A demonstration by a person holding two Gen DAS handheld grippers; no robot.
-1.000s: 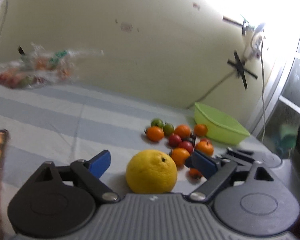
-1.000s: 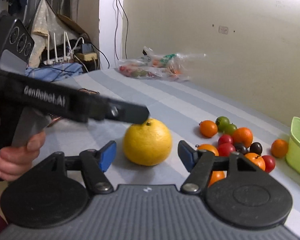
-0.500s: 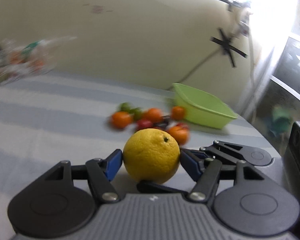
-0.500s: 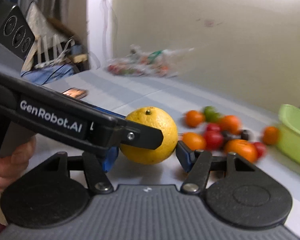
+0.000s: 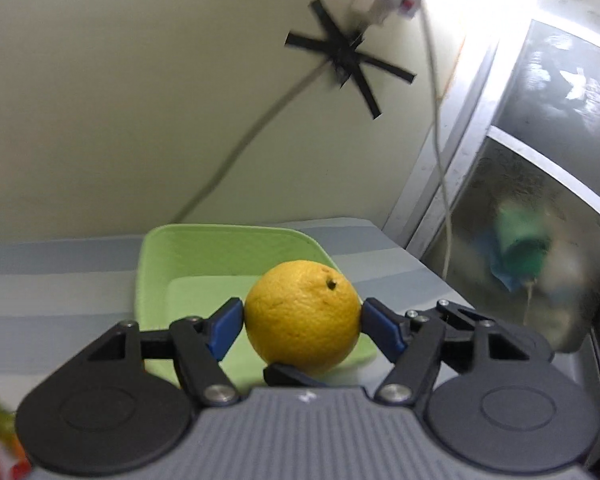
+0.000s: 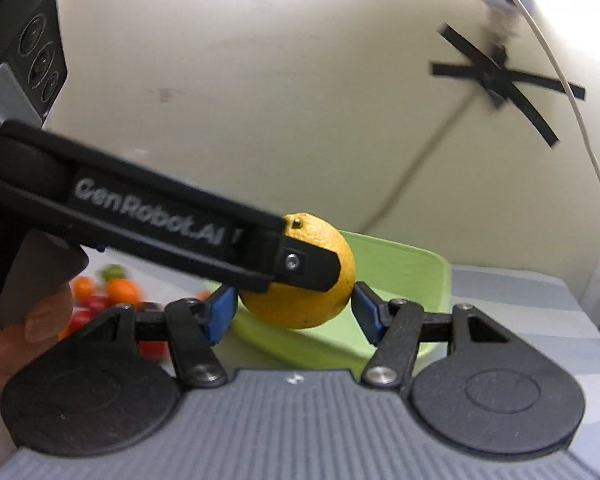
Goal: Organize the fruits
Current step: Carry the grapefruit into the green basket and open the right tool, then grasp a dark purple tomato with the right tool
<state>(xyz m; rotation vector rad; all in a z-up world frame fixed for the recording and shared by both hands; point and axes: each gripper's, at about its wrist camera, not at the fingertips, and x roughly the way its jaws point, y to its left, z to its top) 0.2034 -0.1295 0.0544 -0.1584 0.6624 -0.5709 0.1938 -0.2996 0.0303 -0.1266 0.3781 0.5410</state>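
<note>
Both tools grip the big yellow citrus (image 5: 303, 316) together: left tool (image 5: 302, 326) and right tool (image 6: 294, 307) each pinch its sides. A second ago it sat on the striped worktop; now it hangs over the green basin (image 5: 220, 256) near the worktop's far corner, ready for lowering.

Black tape cross (image 5: 346, 54) on cream wall (image 5: 140, 100), white cable (image 5: 436, 120), striped tablecloth (image 5: 40, 300), frosted window (image 5: 548, 184)

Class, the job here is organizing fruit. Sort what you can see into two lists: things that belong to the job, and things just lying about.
Belongs to the job:
- yellow citrus fruit
- green tub
- small fruits
- left tool
- right tool

Just lying about:
- black tape cross
- wall cable
- green-blue cloth
</note>
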